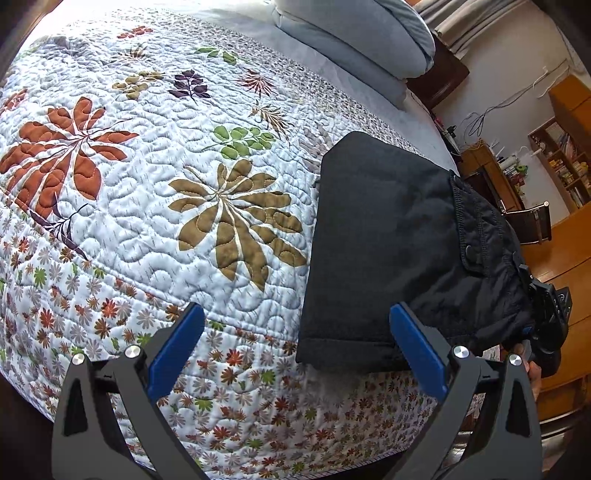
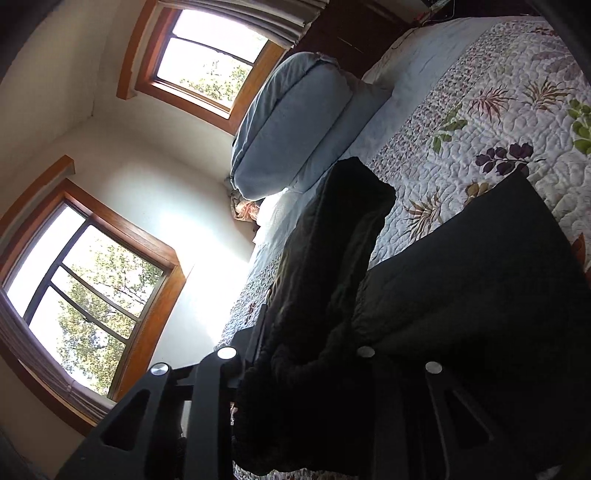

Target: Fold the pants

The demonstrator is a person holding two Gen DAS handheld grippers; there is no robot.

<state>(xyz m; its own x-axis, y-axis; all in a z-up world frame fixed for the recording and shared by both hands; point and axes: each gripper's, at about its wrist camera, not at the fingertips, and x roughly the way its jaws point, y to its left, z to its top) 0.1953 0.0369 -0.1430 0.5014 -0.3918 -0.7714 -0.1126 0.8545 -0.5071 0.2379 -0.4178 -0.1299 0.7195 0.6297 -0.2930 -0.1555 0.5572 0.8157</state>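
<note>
Black pants (image 1: 388, 229) lie folded on the floral quilt (image 1: 147, 184) near the bed's right edge. My left gripper (image 1: 297, 310) is open over the quilt's near border, and its right blue pad (image 1: 417, 354) sits in front of the pants' near left corner. My right gripper (image 1: 546, 302) is at the pants' right side, shut on the pocket edge. In the right wrist view the pants (image 2: 480, 295) fill the lower right. A fold of them (image 2: 332, 258) rises between my right gripper's (image 2: 306, 354) jaws and hides its pads.
Blue pillows (image 1: 351, 33) are stacked at the head of the bed (image 2: 288, 129). Two wood-framed windows (image 2: 92, 288) are in the wall beyond. Right of the bed are a wooden floor, a chair (image 1: 532, 221) and shelves (image 1: 561, 166). A hand (image 1: 532, 369) holds the right gripper.
</note>
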